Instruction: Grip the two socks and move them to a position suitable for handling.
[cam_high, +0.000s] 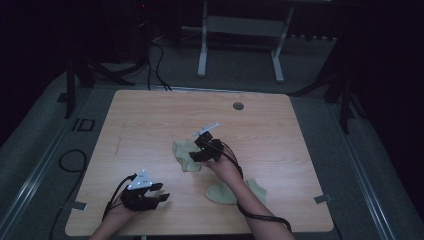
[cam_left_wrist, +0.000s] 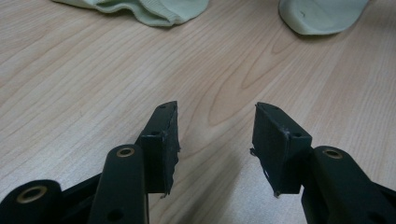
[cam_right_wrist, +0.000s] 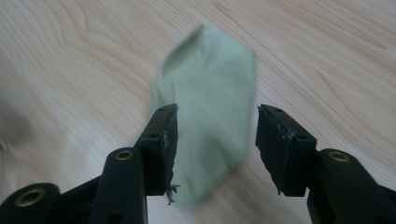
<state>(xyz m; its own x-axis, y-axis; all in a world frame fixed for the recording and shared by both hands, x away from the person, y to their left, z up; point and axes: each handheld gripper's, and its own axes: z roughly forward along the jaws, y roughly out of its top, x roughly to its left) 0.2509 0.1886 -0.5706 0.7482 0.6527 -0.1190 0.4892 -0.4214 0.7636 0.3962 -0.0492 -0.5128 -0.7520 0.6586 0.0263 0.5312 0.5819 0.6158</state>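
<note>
The right gripper (cam_high: 196, 152) is over a pale green sock (cam_high: 184, 154) near the middle of the tabletop (cam_high: 150, 115). Its jaws stand half open with the sock (cam_right_wrist: 210, 112) lying between them, and the pads do not press on it. The left gripper (cam_high: 161, 191) is near the front left corner of the tabletop, half open too, with only bare wood between its jaws. A second sock (cam_high: 235, 191) lies closer to the front edge, partly under the person's right forearm.

The risk is that the right gripper closes too high and catches only the top layer of the sock, so the cloth slips out or opens when it is lifted. The right gripper view is blurred, so it is hard to tell how close the pads are to the cloth. The forearm could also drag the second sock toward the front edge.

The tabletop is light wood with a small round grey cap (cam_high: 238, 106) near the back edge. The room is dark; a white metal frame (cam_high: 240, 40) and black cables (cam_high: 155, 65) stand on the grey floor behind the table.
</note>
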